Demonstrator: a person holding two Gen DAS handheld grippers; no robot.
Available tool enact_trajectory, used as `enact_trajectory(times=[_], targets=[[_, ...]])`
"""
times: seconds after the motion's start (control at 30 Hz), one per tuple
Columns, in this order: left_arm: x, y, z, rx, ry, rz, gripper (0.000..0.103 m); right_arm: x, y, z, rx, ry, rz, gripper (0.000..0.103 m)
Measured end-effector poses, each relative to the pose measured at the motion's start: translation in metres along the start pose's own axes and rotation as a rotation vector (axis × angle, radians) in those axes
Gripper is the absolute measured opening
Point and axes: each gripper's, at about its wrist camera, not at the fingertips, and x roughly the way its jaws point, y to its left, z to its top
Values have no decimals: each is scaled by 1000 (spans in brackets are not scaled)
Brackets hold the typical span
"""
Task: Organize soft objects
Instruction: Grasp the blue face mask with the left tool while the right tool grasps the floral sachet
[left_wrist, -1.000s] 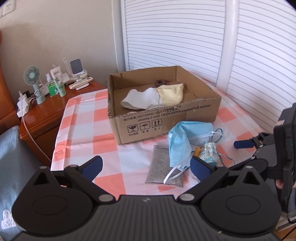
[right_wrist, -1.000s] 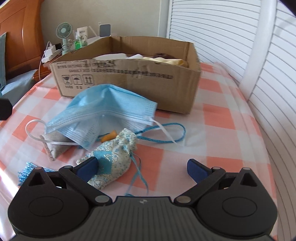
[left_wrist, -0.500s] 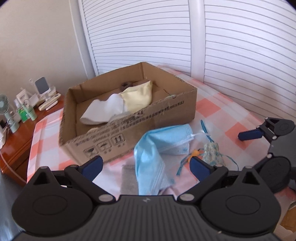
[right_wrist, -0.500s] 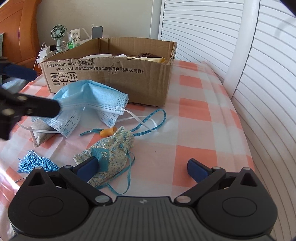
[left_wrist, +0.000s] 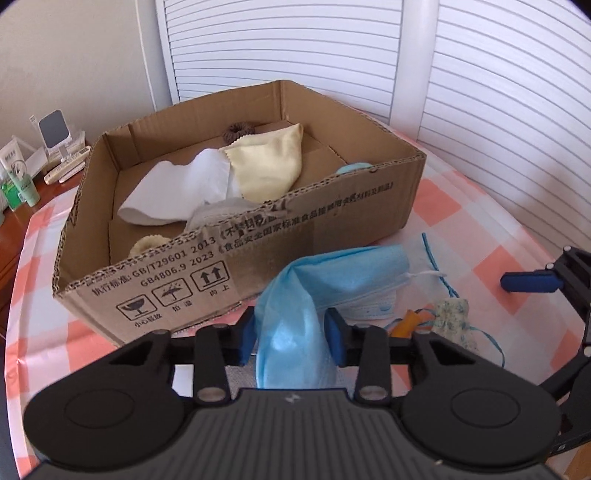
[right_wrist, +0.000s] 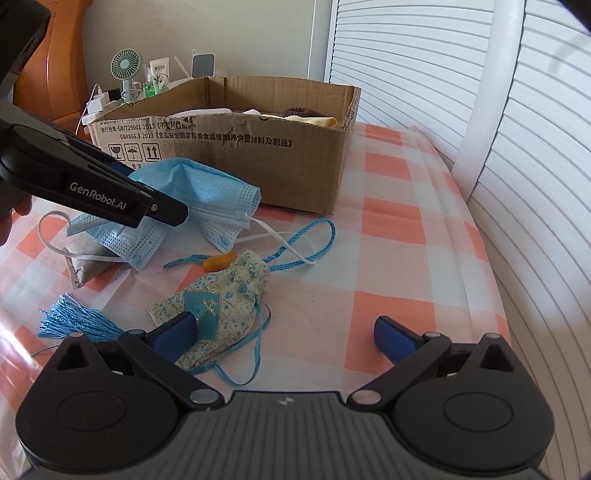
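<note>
Blue pads of the left gripper (left_wrist: 291, 341) were closing on the face mask (left_wrist: 295, 332), whose bunched cloth filled the gap between them; a second before, those jaws had stood wide above it. Whether the pads already pinched firmly was hard to tell. Beside it, the right gripper (right_wrist: 286, 332) hung wide and empty over the patterned pouch (right_wrist: 221, 295), with a grey cloth (right_wrist: 83, 264) under the mask. Beyond lay the cardboard box (left_wrist: 332, 229), holding a white cloth (left_wrist: 177, 192) and a yellow cloth (left_wrist: 266, 166). The mask looked next for the box.
</note>
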Motion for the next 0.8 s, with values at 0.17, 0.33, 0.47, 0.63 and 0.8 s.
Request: enact_trajectory(times=[0.17, 0.33, 0.47, 0.63, 0.8], targets=[[-4, 1, -1, -24, -20, 2, 16, 0, 0, -1, 0, -4, 0, 103], [-13, 0, 2, -20, -47, -1, 12, -2, 2, 0, -6, -5, 3, 103], [-23, 2, 3, -25, -74, 7, 12, -11, 3, 4, 13, -33, 71, 103], [-30, 4, 3, -29, -88, 9, 12, -11, 20, 10, -27, -60, 138, 87], [-32, 5, 2, -30, -87, 8, 12, -3, 31, 9, -66, -49, 116, 75]])
